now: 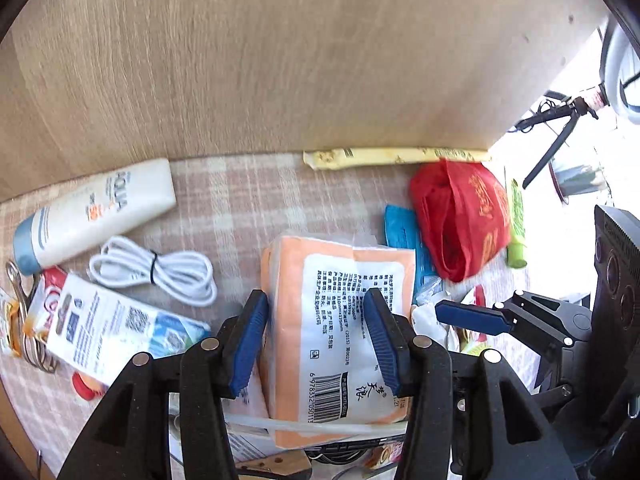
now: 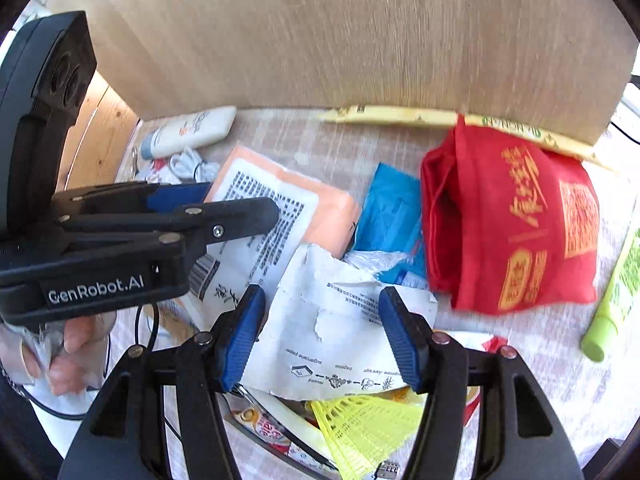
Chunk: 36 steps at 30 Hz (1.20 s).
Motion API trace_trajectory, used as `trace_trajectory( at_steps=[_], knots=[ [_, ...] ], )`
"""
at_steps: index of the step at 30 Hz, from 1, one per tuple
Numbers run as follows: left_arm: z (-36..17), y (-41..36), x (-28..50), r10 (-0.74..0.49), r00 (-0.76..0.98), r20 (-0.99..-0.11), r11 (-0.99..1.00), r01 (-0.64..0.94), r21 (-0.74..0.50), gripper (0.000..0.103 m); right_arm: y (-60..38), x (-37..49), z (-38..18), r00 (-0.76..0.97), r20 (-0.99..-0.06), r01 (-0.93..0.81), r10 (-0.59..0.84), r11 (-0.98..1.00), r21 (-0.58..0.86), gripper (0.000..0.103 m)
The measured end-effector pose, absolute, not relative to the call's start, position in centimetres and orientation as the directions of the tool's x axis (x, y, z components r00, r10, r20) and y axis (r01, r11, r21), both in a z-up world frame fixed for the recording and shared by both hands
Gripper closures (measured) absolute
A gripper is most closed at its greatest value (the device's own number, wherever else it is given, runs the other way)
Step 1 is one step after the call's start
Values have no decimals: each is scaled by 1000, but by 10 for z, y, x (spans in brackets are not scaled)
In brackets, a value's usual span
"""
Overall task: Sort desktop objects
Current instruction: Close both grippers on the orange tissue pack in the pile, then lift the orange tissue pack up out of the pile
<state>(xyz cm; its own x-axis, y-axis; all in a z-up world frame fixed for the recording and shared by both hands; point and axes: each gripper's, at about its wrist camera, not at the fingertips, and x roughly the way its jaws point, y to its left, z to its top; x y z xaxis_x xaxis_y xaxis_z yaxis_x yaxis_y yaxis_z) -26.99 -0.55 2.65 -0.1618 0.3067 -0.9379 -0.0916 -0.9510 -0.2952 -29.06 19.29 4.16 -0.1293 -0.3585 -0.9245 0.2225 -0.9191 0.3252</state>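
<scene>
- Far left: white tube (image 1: 96,212), coiled white cable (image 1: 160,270) just near of it.
- Left gripper (image 1: 316,332) hangs over the orange pack (image 1: 340,320), jaws wide, pads not pressing it, holding nothing.
- Right gripper (image 2: 322,336) gapes over torn white paper (image 2: 340,328), nothing gripped.
- Blue packet (image 2: 392,216) sits between pack and red bag (image 2: 512,220).
- Far right: green tube (image 2: 616,300).

1. Your left gripper (image 1: 316,336) points down over the orange tissue pack (image 1: 336,320); its blue pads stand apart, on either side of the pack's printed label.
2. Left of the pack lie a coiled white cable (image 1: 156,270) and a white tube (image 1: 96,212).
3. Right of it sits a red bag (image 1: 460,216).
</scene>
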Motion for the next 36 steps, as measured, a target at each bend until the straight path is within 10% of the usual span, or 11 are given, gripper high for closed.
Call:
trace_trajectory(
  at_steps=[22,36],
  knots=[
    [36,34,-100,313,-127,-941,-945,-145,-294,53,291,-144,47,-192,-975,82,-108,-992,94,40],
    [97,-39,-50,304,-299,-905,-945,30,-327,53,273,-111,109,-318,-870,24,-378,-920,391,27]
  ],
)
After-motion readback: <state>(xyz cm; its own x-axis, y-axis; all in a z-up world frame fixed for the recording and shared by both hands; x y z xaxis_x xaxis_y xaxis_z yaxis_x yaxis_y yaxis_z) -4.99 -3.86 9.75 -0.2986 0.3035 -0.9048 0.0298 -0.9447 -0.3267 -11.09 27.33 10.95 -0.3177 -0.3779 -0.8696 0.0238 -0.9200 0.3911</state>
